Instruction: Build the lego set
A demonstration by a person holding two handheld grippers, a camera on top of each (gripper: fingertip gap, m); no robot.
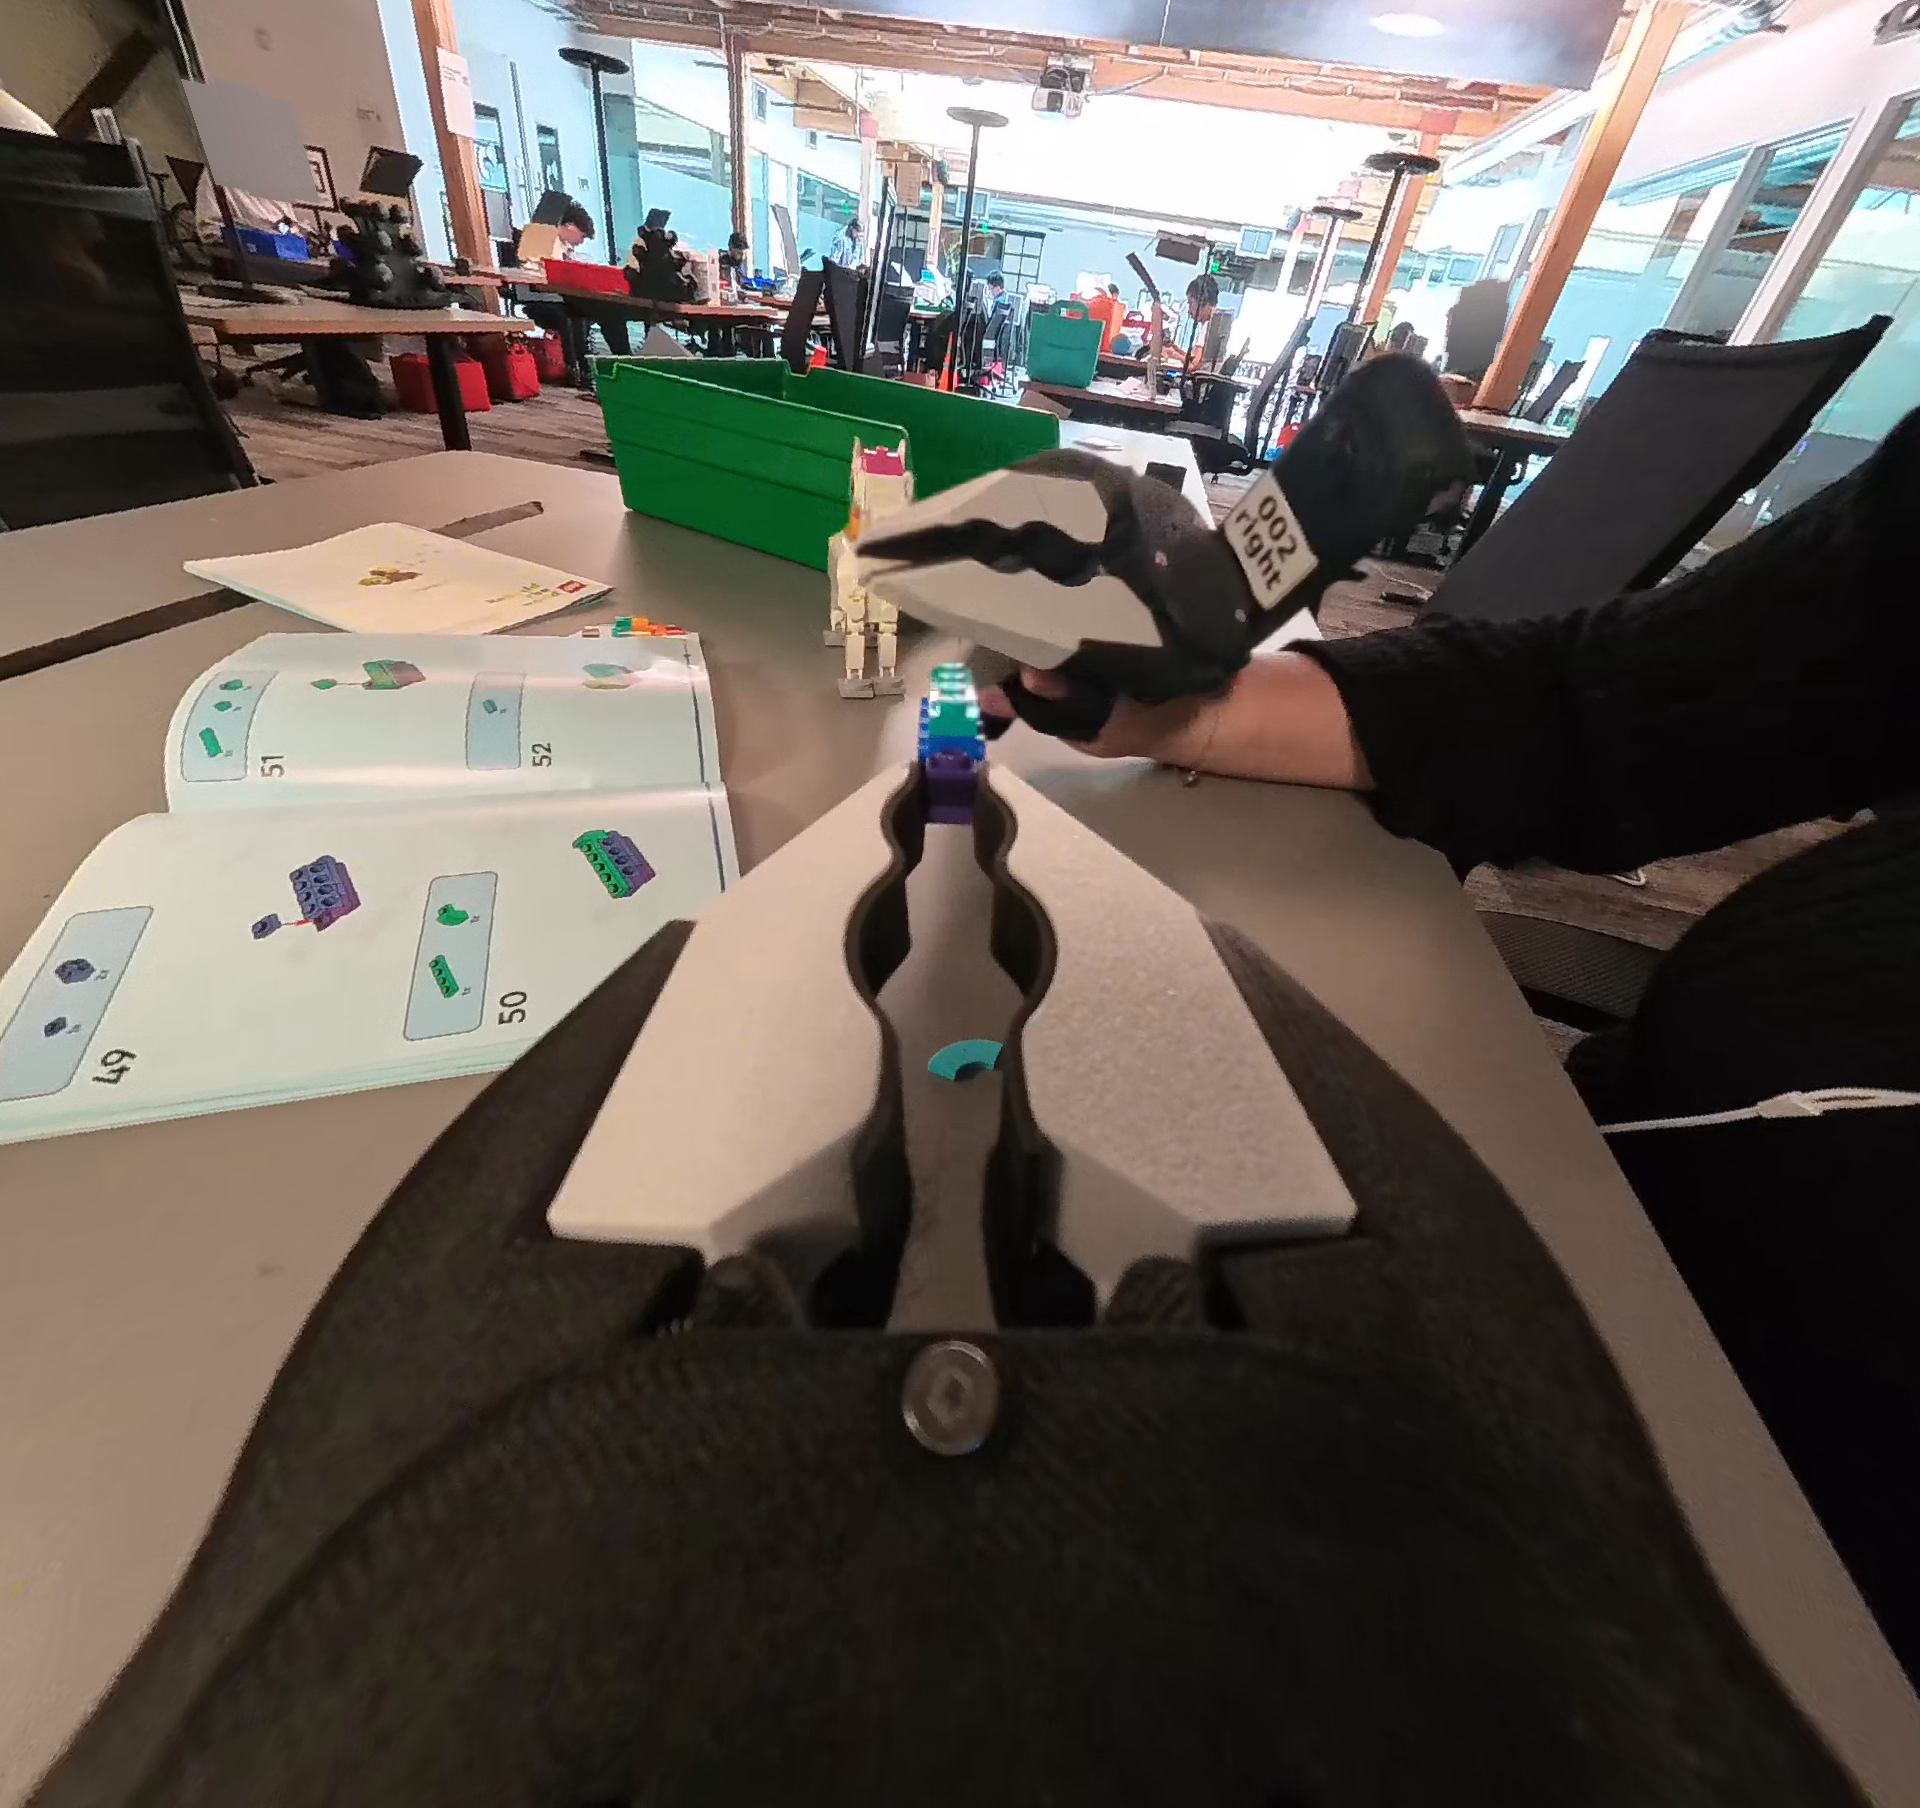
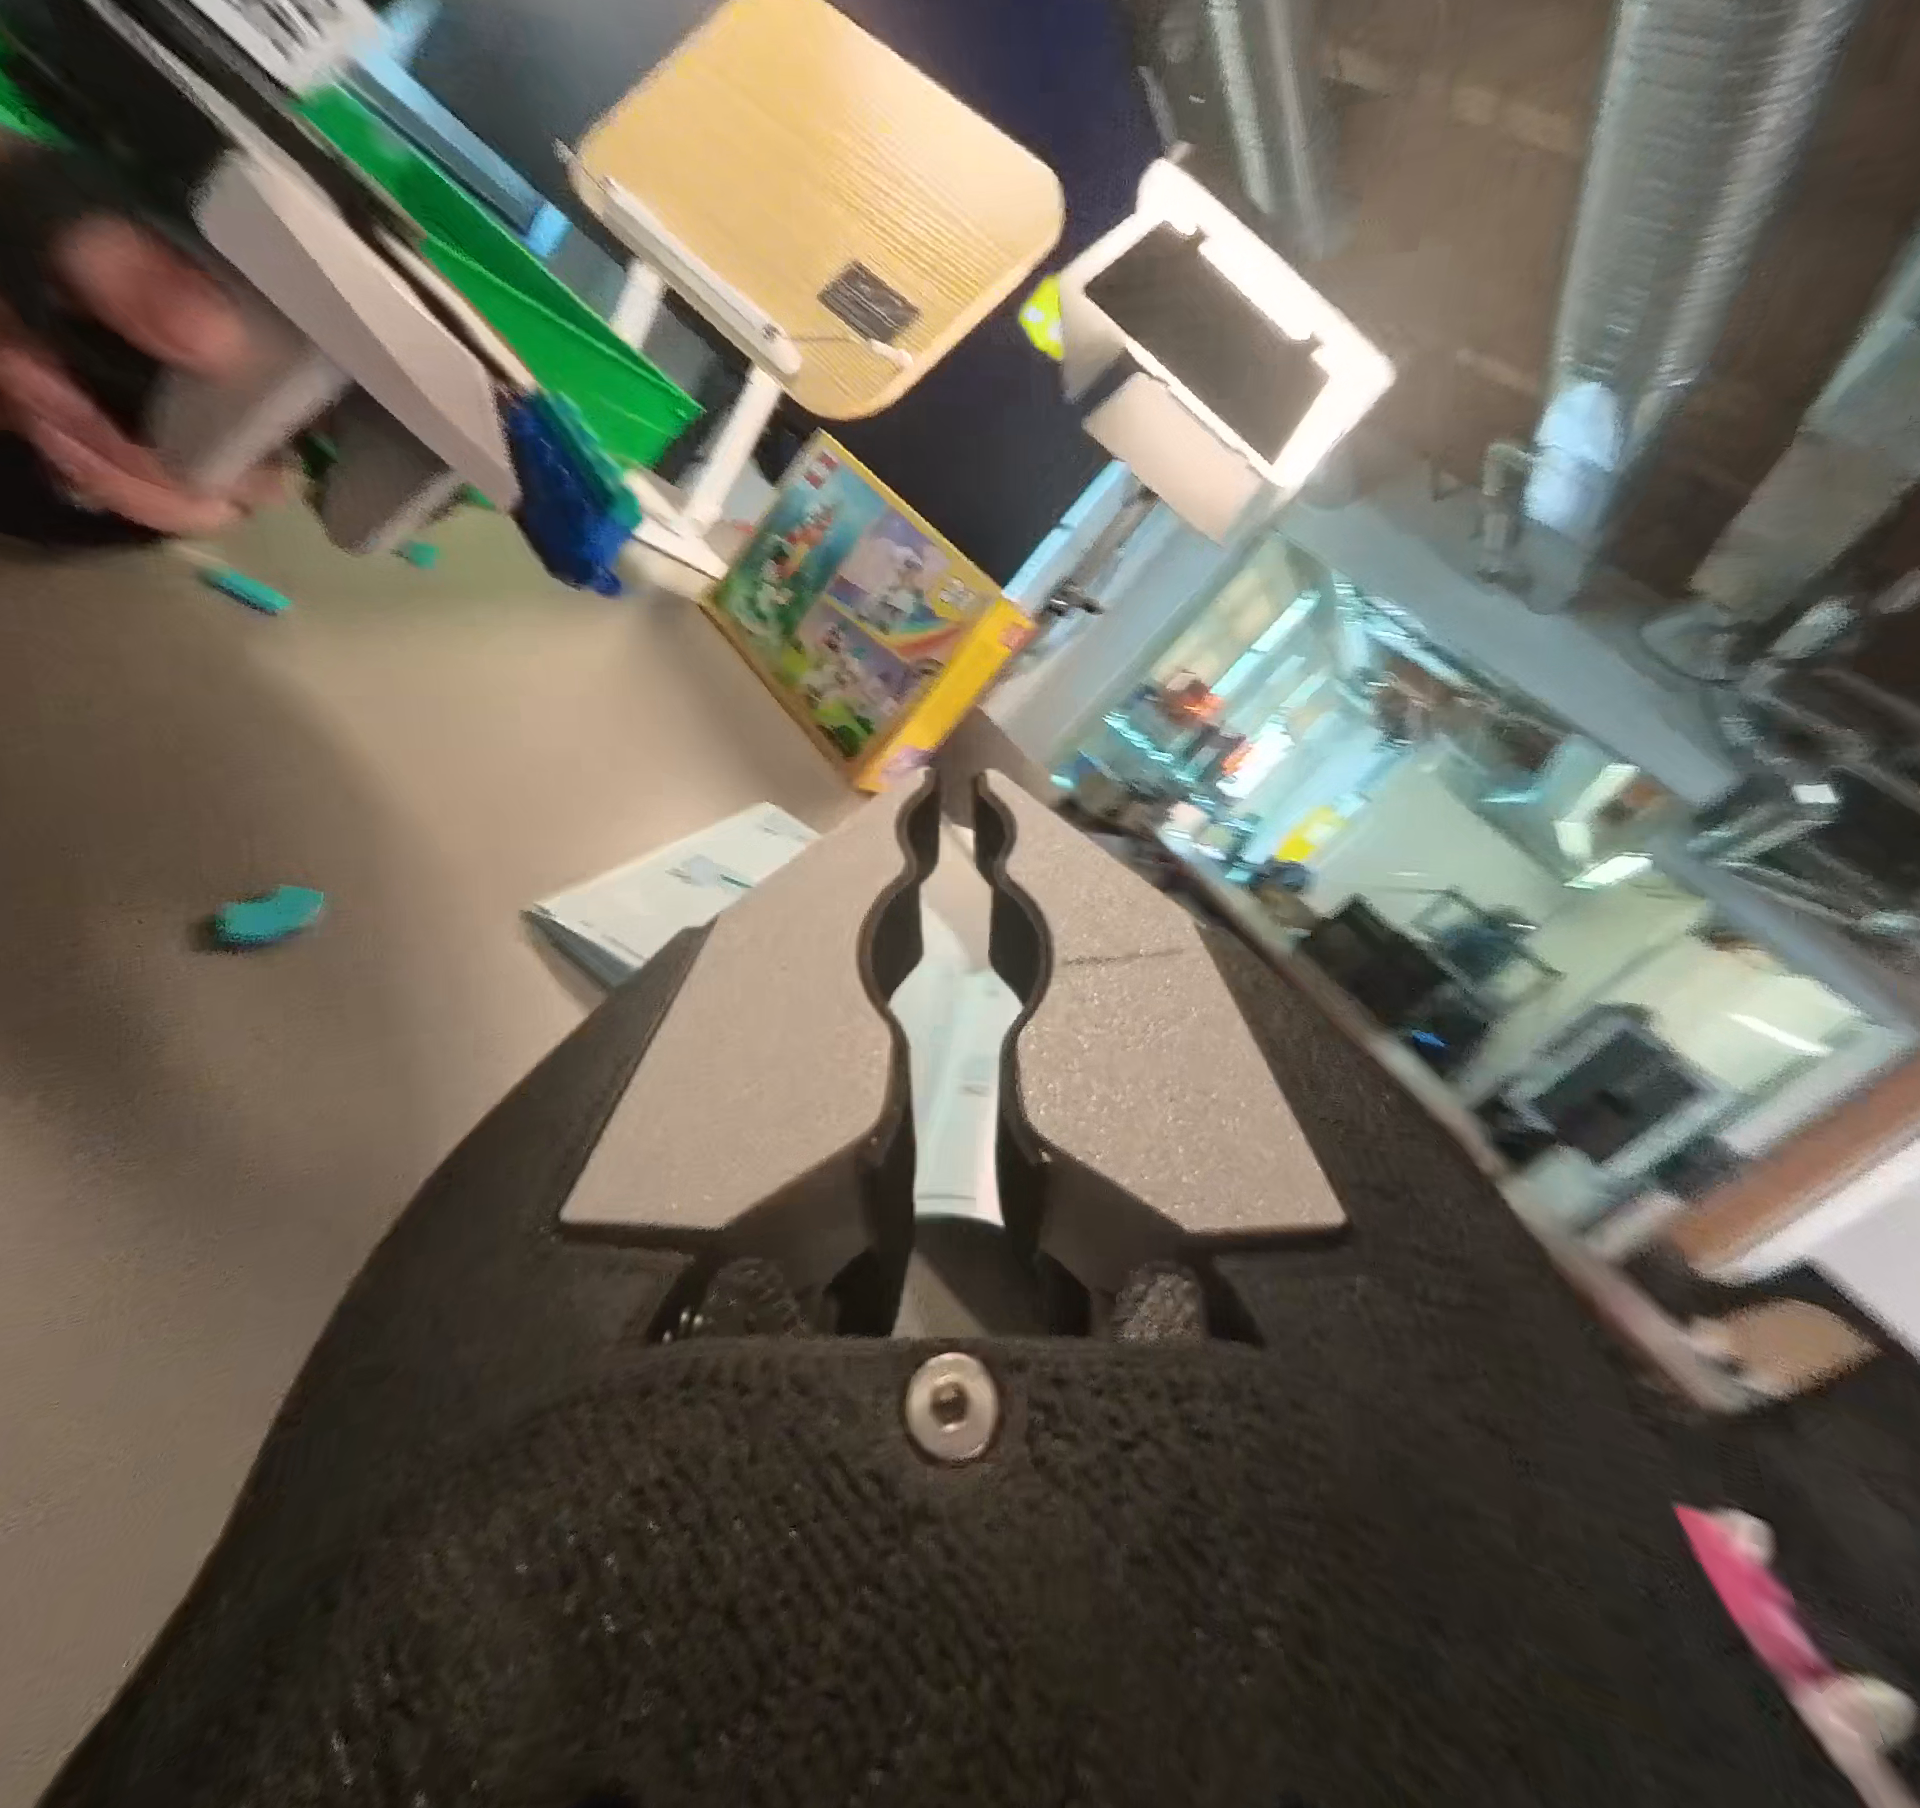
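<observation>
My left gripper [image 1: 951, 784] is shut on a small brick stack [image 1: 950, 740], purple at the bottom, blue in the middle, green on top, held above the grey table [image 1: 208, 1291]. My right gripper [image 1: 868, 553], held by a hand in a black sleeve, is shut and empty, a little above and behind the stack, in front of a white brick animal [image 1: 868, 615]. In the blurred, tilted right wrist view my right gripper [image 2: 956, 794] holds nothing, and the left gripper with the stack [image 2: 566, 506] is at the upper left. A teal curved piece [image 1: 964, 1060] lies on the table [image 2: 268, 915].
An open instruction booklet [image 1: 364, 854] lies at the left, a closed one [image 1: 395, 579] behind it, with small coloured pieces [image 1: 644, 628] beside it. A green bin [image 1: 748, 470] stands at the back. The set's box [image 2: 873, 615] and another teal piece [image 2: 244, 589] show in the right wrist view. My right fingertips sit around 9 cm from my left ones.
</observation>
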